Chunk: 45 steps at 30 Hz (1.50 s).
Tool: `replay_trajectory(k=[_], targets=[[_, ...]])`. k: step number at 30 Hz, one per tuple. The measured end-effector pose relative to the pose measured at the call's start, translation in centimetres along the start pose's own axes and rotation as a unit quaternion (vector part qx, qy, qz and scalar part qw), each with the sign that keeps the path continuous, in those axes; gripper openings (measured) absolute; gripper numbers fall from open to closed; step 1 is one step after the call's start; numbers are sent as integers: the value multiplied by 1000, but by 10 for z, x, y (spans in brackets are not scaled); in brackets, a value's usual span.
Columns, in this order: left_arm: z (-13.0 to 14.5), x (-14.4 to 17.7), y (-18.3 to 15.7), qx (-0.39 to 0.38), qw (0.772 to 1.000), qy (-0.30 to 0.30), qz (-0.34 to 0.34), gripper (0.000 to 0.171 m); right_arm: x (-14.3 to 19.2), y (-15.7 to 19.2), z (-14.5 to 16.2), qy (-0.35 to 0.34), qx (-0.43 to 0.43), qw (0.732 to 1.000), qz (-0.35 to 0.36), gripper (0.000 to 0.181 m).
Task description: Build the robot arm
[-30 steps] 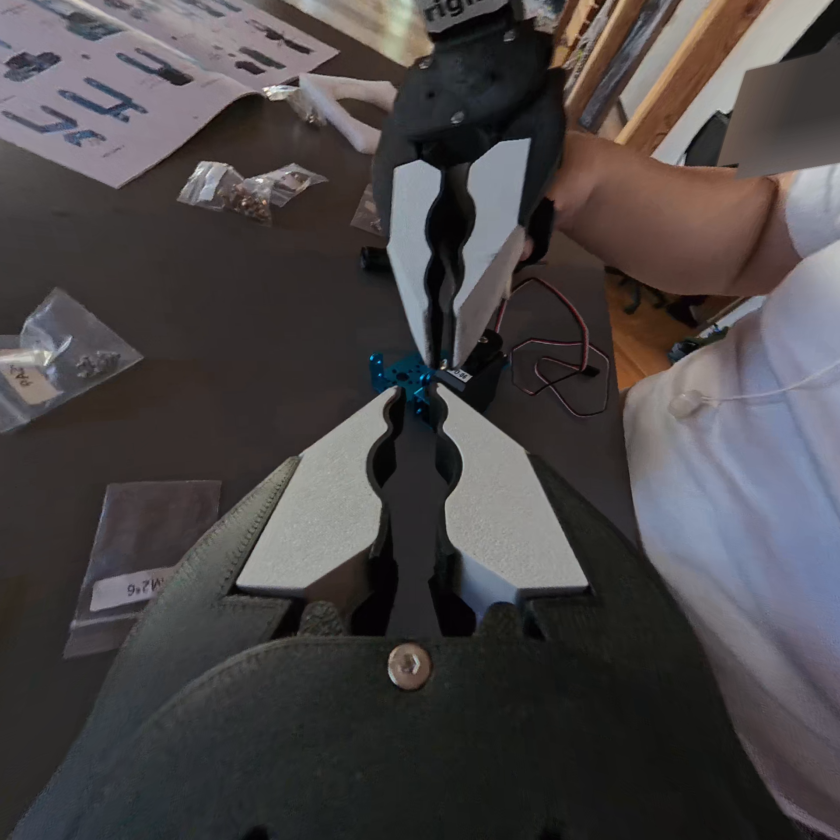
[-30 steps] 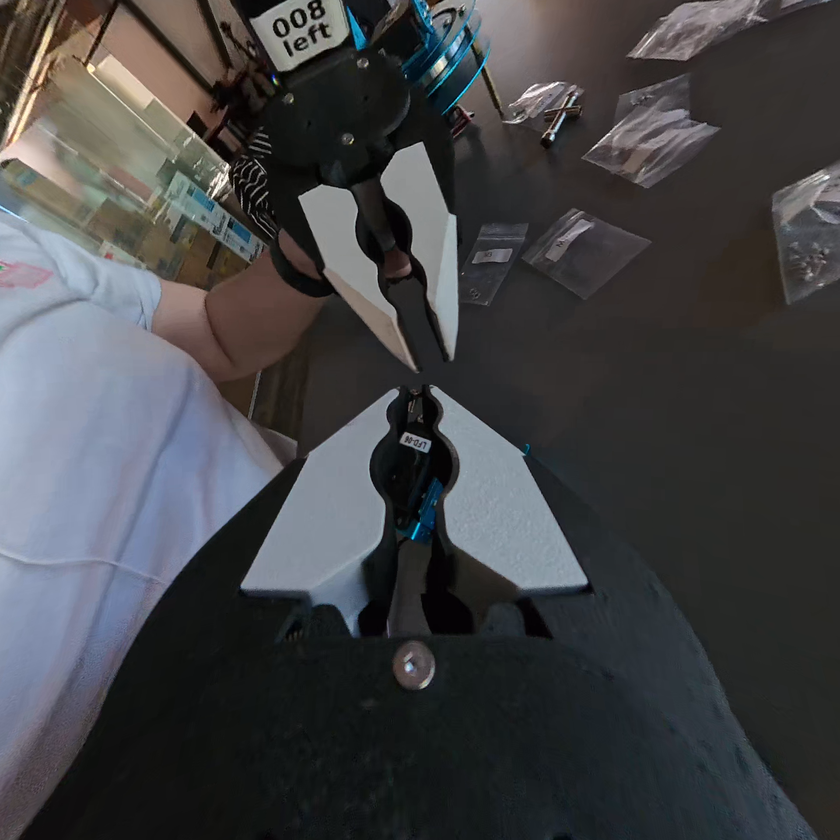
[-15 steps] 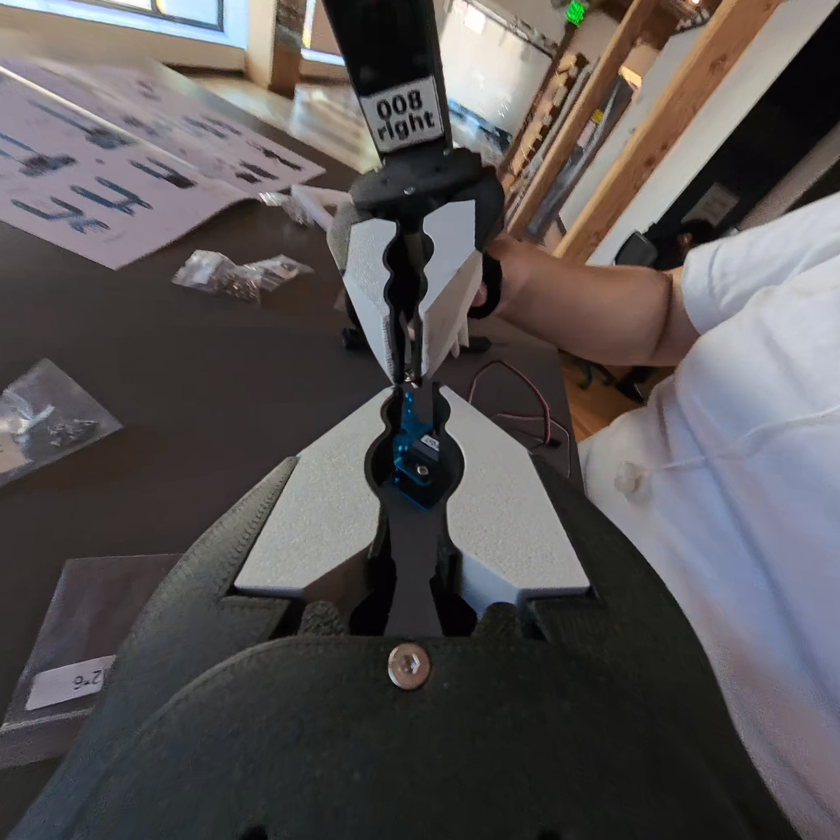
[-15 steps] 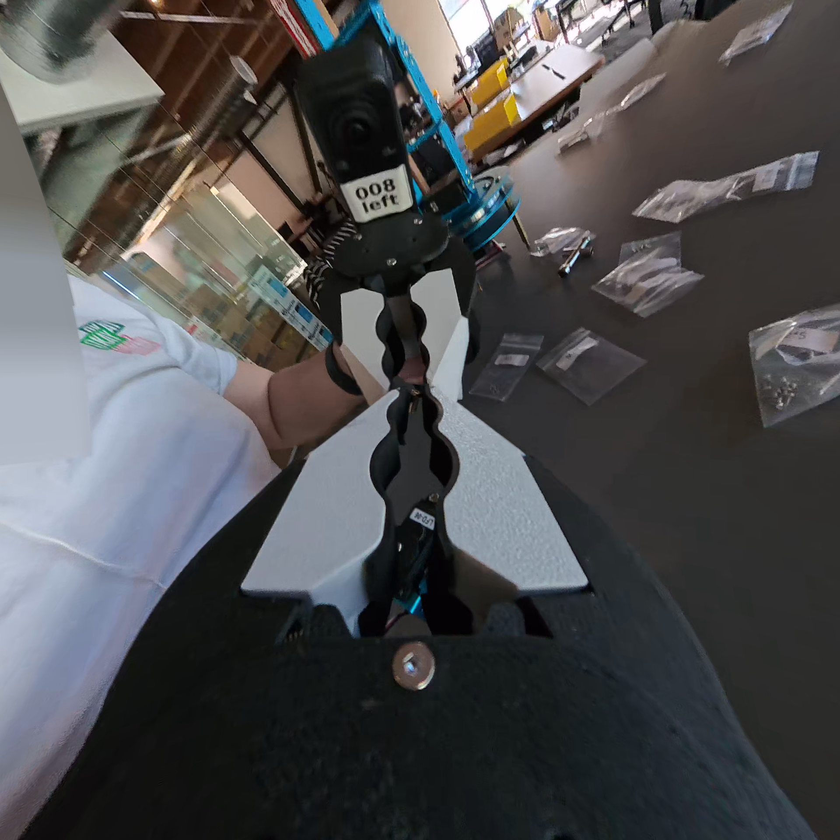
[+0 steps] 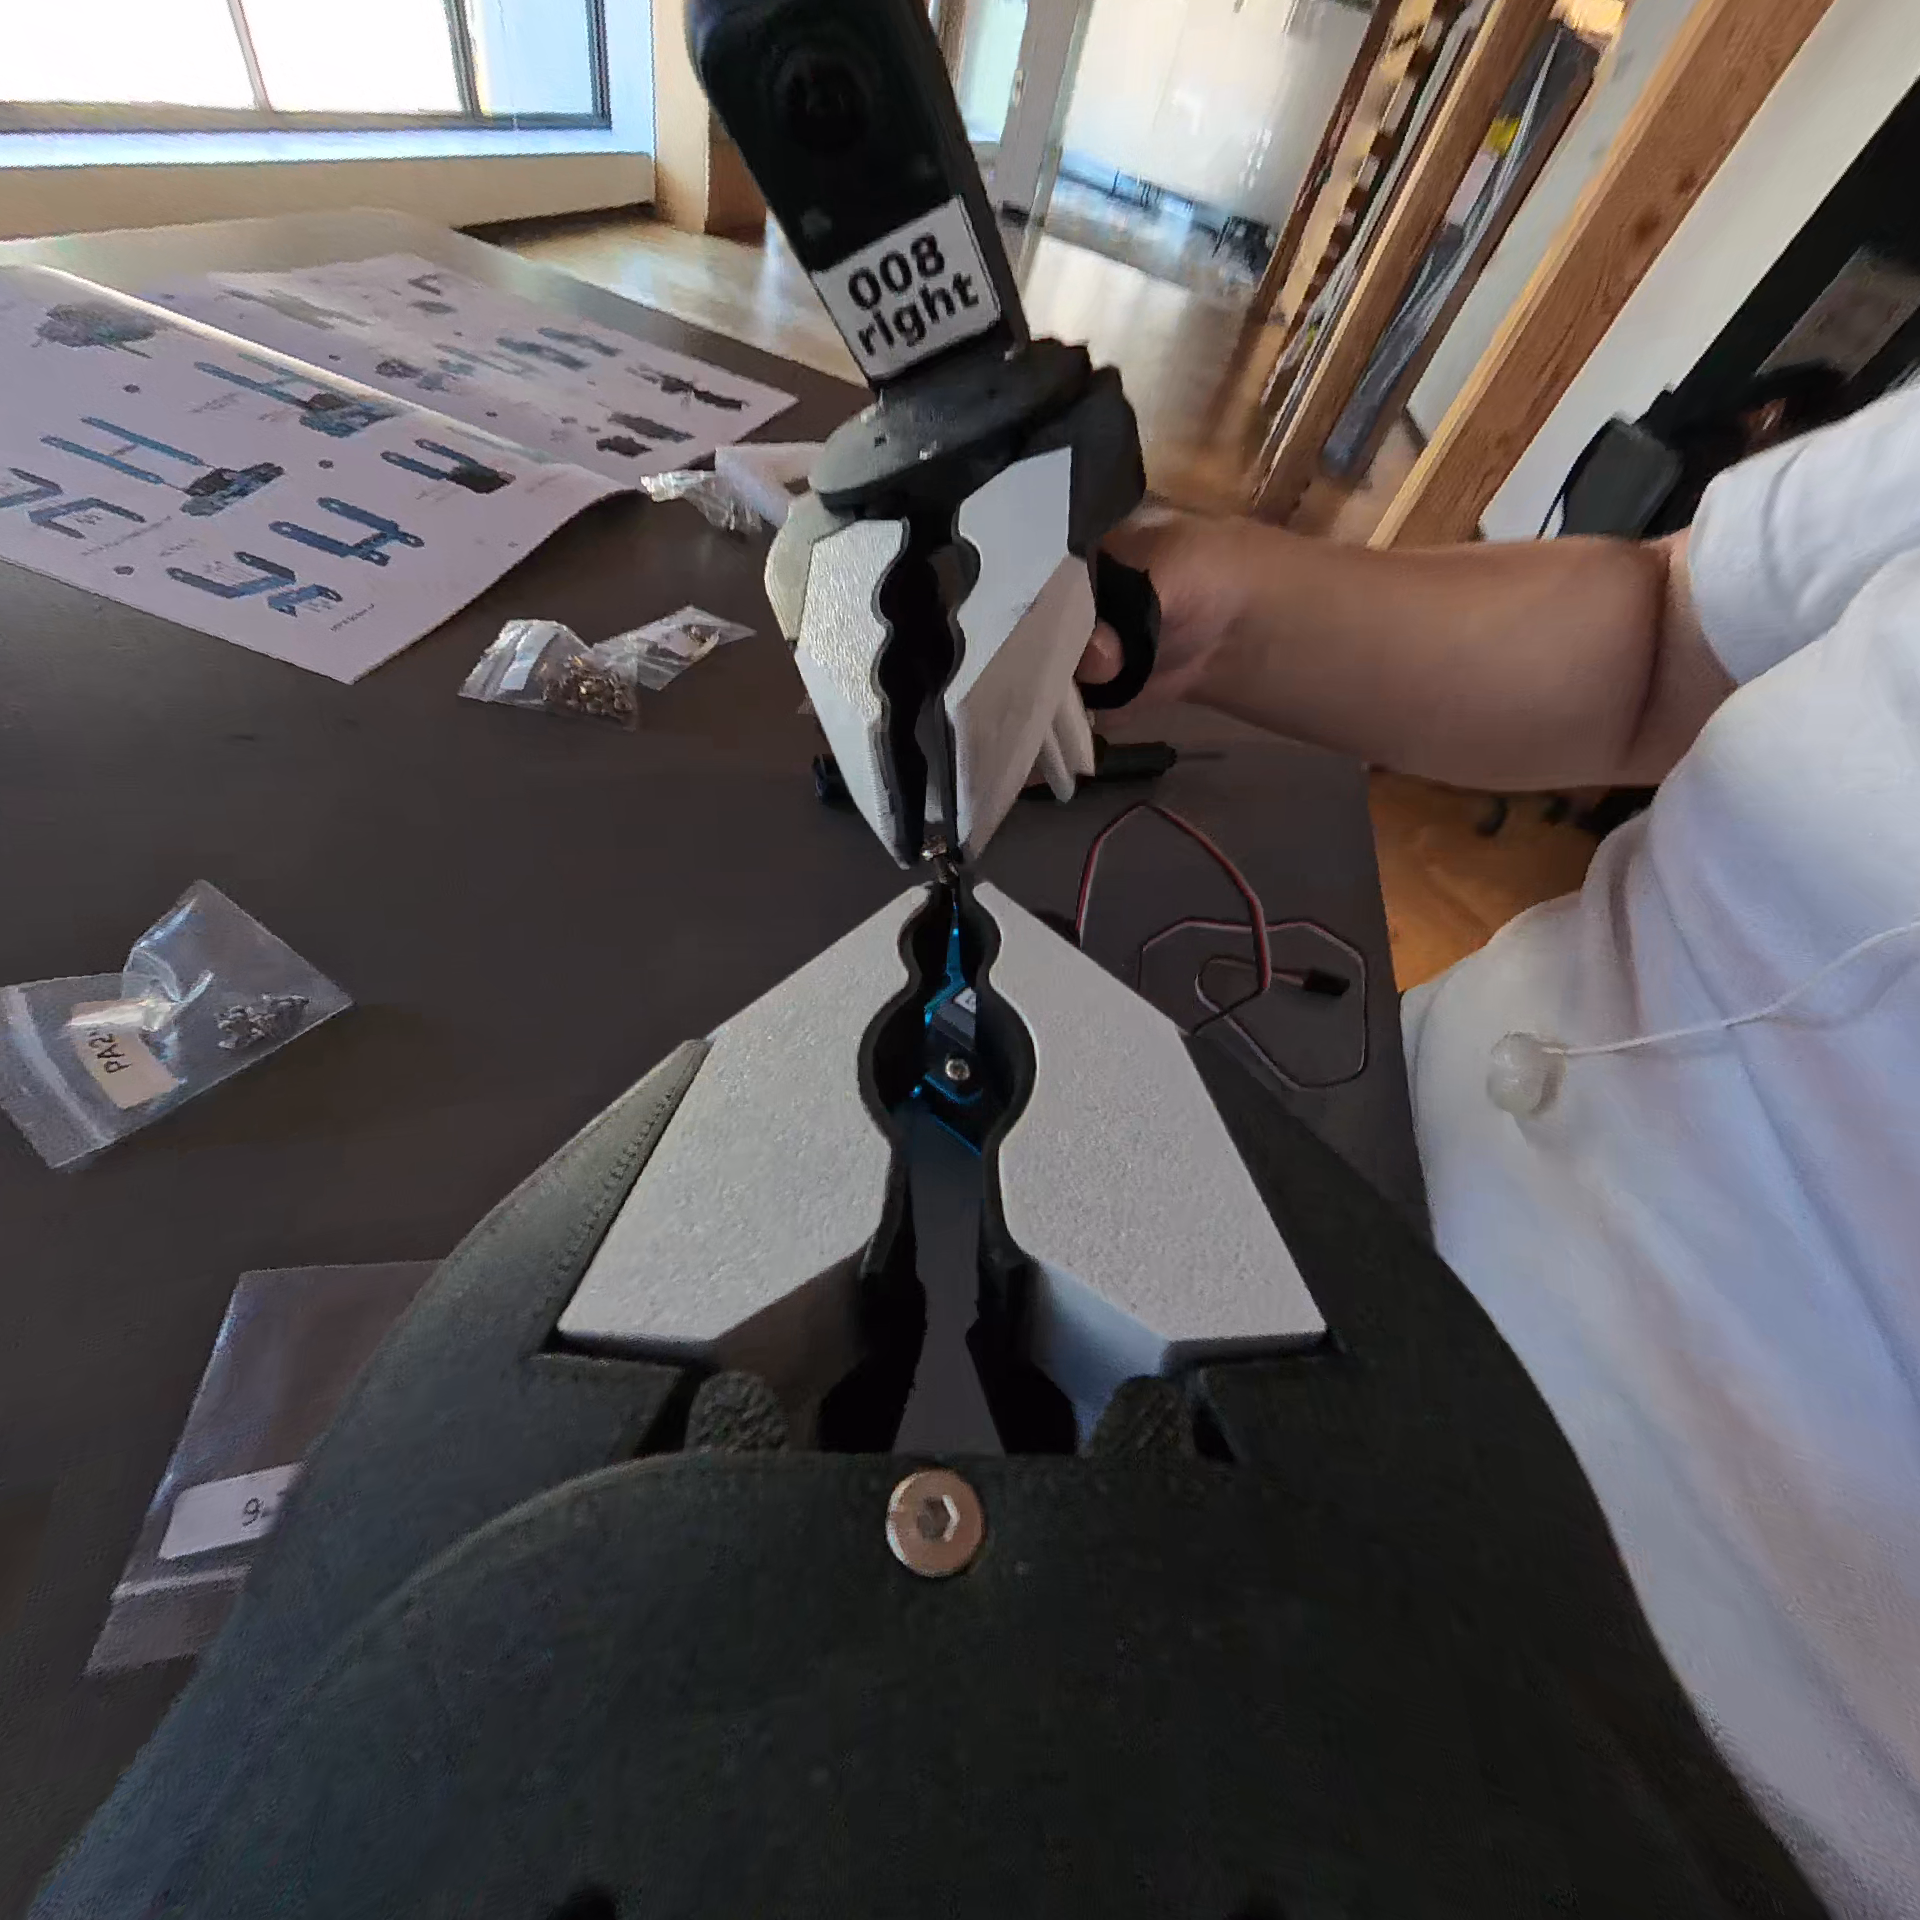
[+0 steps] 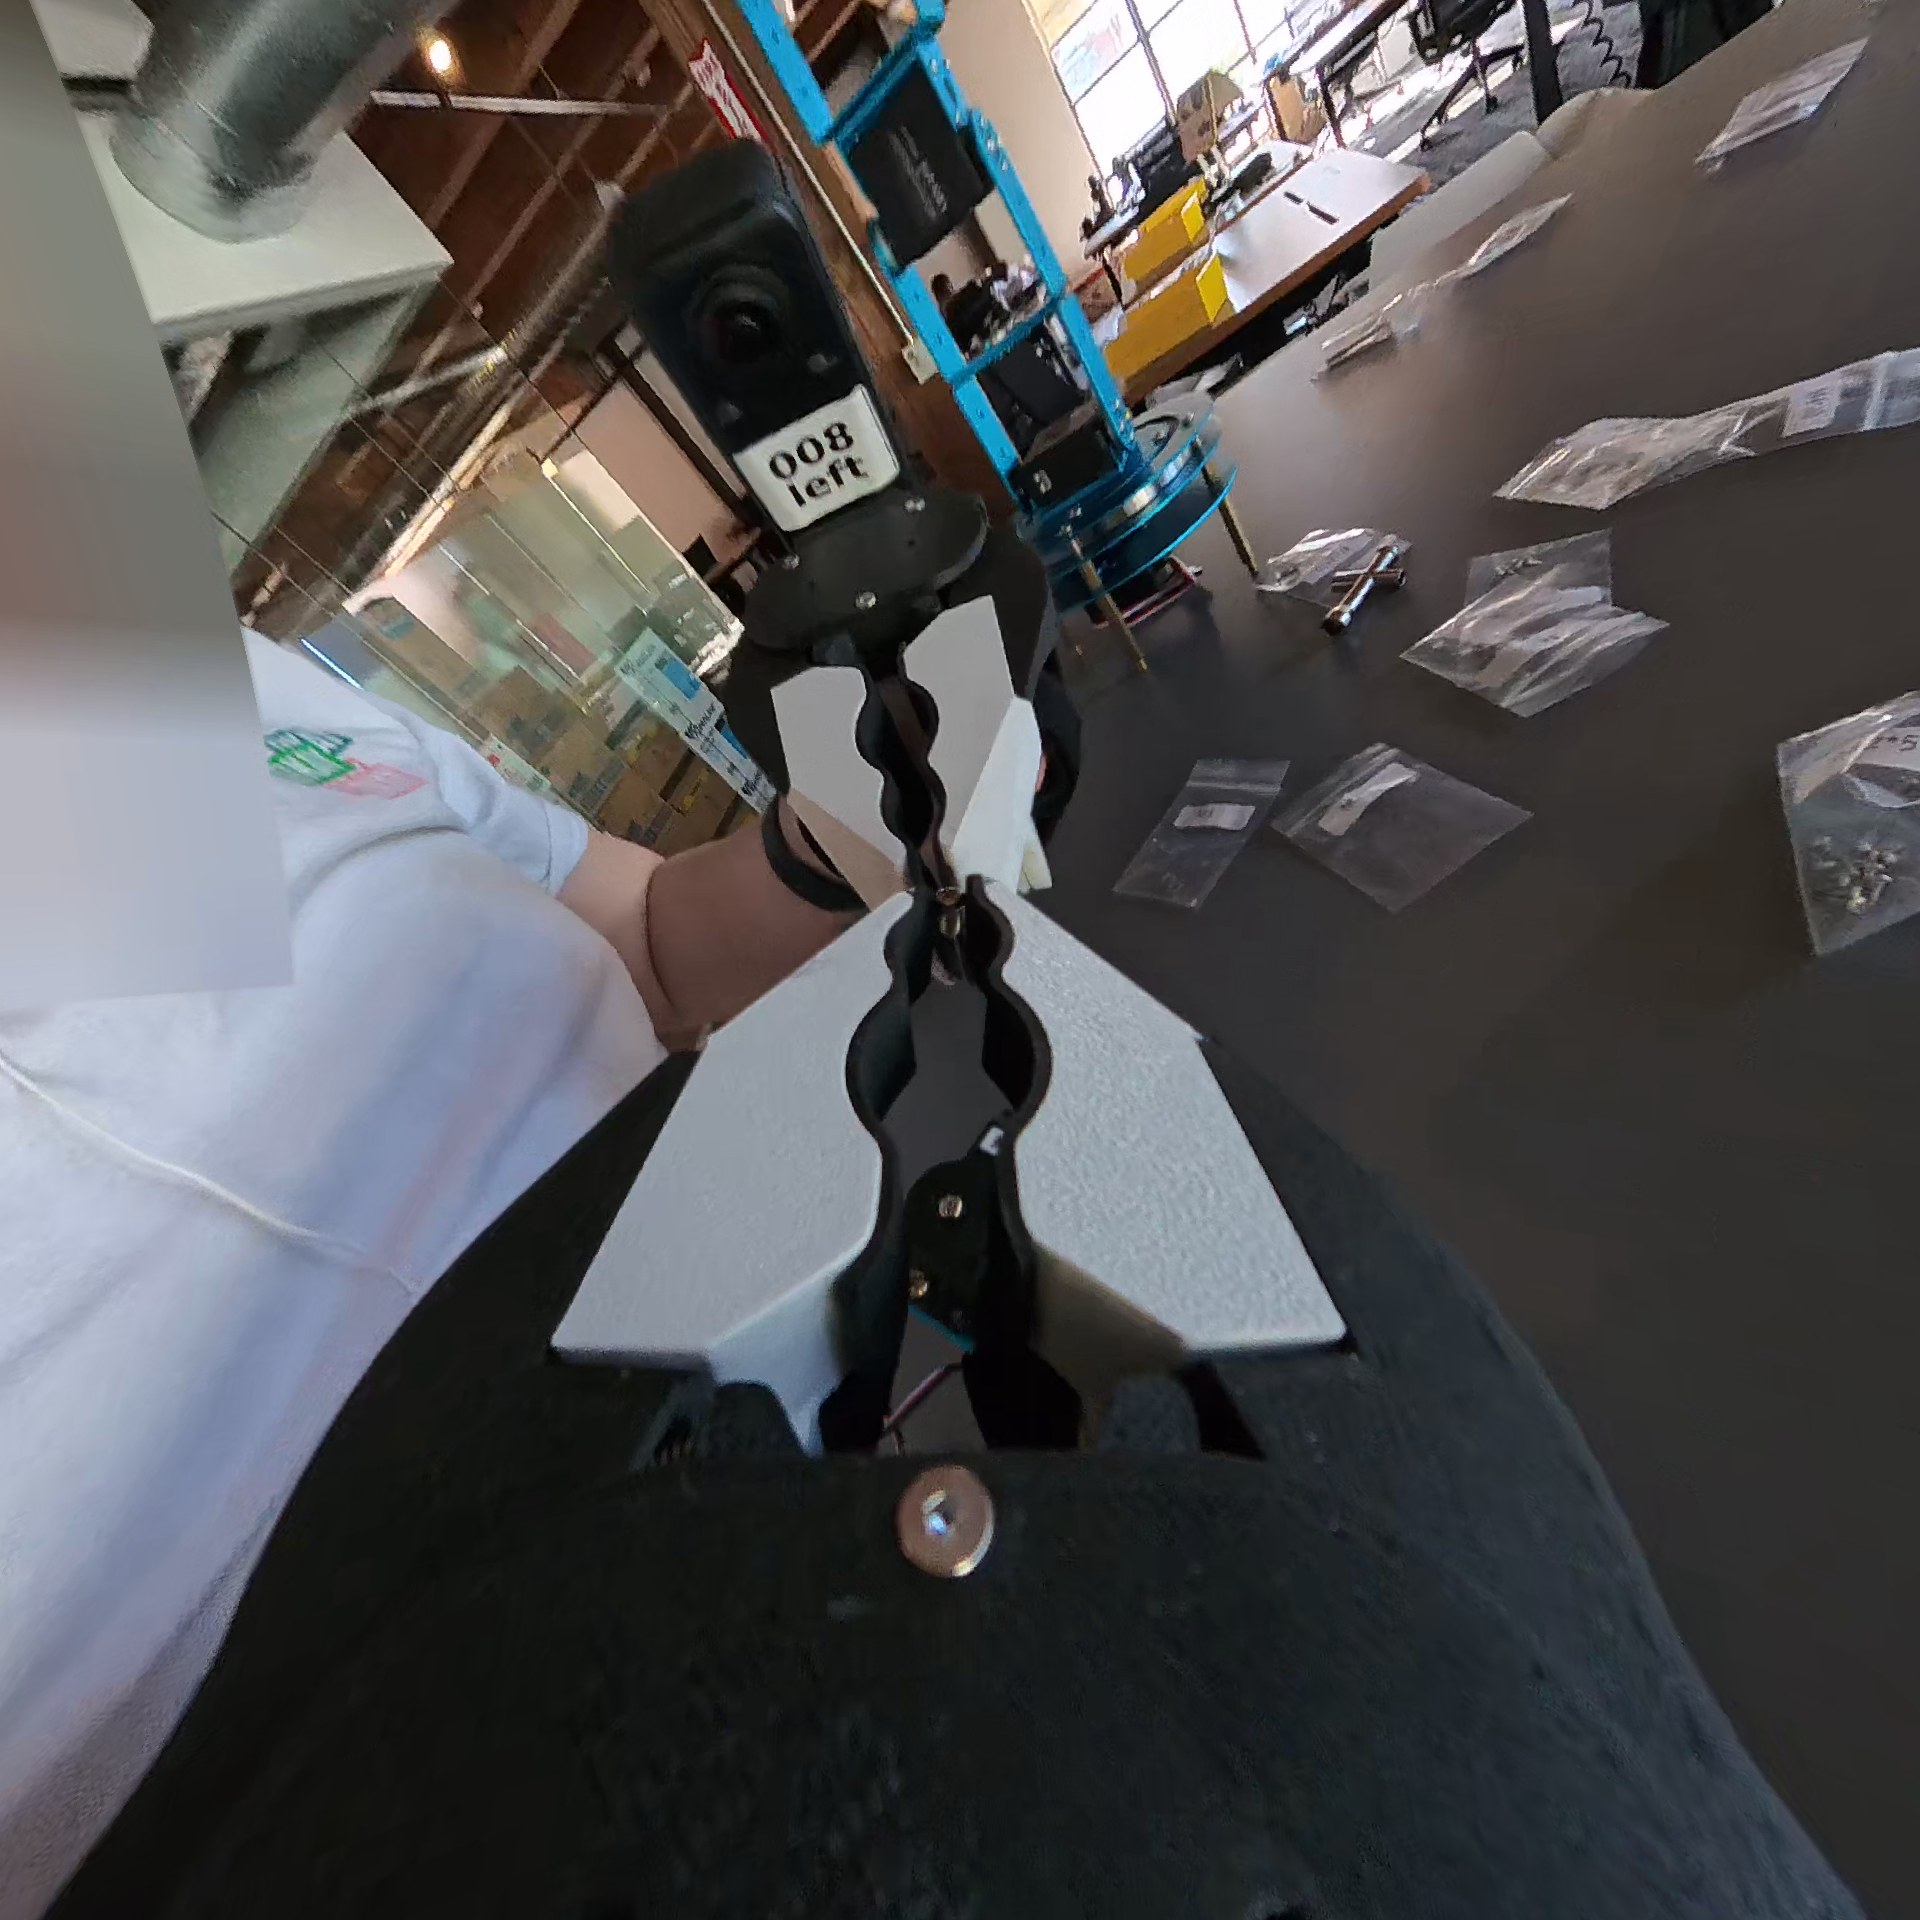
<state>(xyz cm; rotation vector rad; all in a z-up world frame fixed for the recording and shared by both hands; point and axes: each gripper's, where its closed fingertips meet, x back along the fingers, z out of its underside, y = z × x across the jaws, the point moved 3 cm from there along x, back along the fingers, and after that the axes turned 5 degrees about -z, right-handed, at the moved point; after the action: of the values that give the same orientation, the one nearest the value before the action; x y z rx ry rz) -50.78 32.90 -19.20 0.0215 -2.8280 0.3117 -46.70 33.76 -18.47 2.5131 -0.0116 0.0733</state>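
While the two tools meet tip to tip above the dark bench (image 5: 520, 935), a small screw (image 5: 938, 854) is pinched by the right hand-held gripper (image 5: 932, 847), and a blue bracket with a black servo (image 5: 951, 1070) is clamped in the left hand-held gripper (image 5: 956, 904). Small screws are kept in a clear bag (image 5: 156, 1023) nearby.

We see the left gripper (image 5: 951, 914) and right gripper (image 5: 935, 847) tip to tip above the dark desk (image 5: 540, 852) — a small screw (image 5: 938, 854) pinched in the right one's fingers (image 5: 862, 665), both closed.
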Motion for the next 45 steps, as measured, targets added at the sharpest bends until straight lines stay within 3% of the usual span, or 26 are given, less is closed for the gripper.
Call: replay_trajectory(k=[12,25,31,37,41,45], targets=[[10,-3,2,-82,988,107,-75,0,4,-6,12,56,32,997,33,5],[17,3,11,-89,982,127,-108,0,6,-3,14,92,63,992,57,5],[42,16,23,-53,978,152,-135,0,18,-20,27,236,80,957,150,5],[62,9,20,-50,972,184,-136,0,10,-16,35,385,115,904,147,5],[67,9,21,-51,970,195,-136,0,4,-13,28,475,136,864,93,5],[67,14,19,-34,973,186,-133,0,-6,-12,26,514,35,857,12,5]])
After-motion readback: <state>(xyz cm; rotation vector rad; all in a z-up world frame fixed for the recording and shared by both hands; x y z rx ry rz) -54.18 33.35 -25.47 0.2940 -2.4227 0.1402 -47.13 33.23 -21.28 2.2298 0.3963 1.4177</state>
